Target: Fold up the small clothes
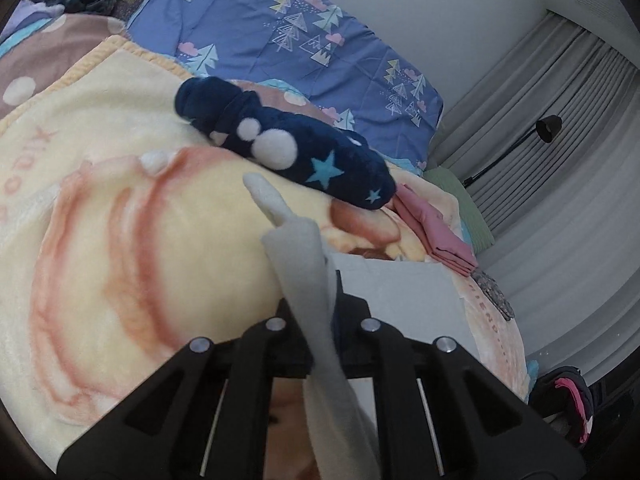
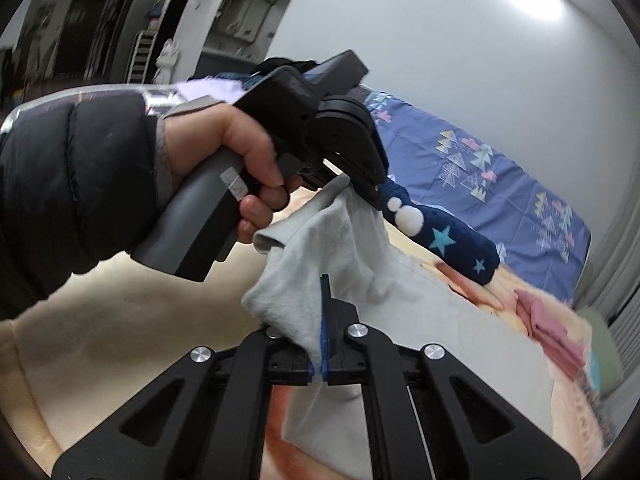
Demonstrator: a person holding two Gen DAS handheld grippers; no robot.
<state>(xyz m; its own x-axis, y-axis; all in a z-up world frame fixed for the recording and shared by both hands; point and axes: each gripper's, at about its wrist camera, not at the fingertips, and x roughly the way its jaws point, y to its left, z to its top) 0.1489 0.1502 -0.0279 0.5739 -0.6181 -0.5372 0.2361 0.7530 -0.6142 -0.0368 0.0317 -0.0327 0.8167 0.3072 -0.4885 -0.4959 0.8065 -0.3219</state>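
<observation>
1. Left gripper (image 2: 370, 194) pinches one edge of the light grey garment (image 2: 320, 256); jaws pressed together on the cloth.
2. Right gripper (image 2: 324, 320) clamps another edge of it, jaws closed on the fabric.
3. Garment hangs between both grippers, lifted above the cream blanket (image 1: 120, 208).
4. Navy star-patterned roll (image 1: 304, 152) and folded pink cloth (image 1: 436, 232) lie on the blanket beyond.
5. Person's hand (image 2: 224, 152), dark sleeve, grips the left handle.
</observation>
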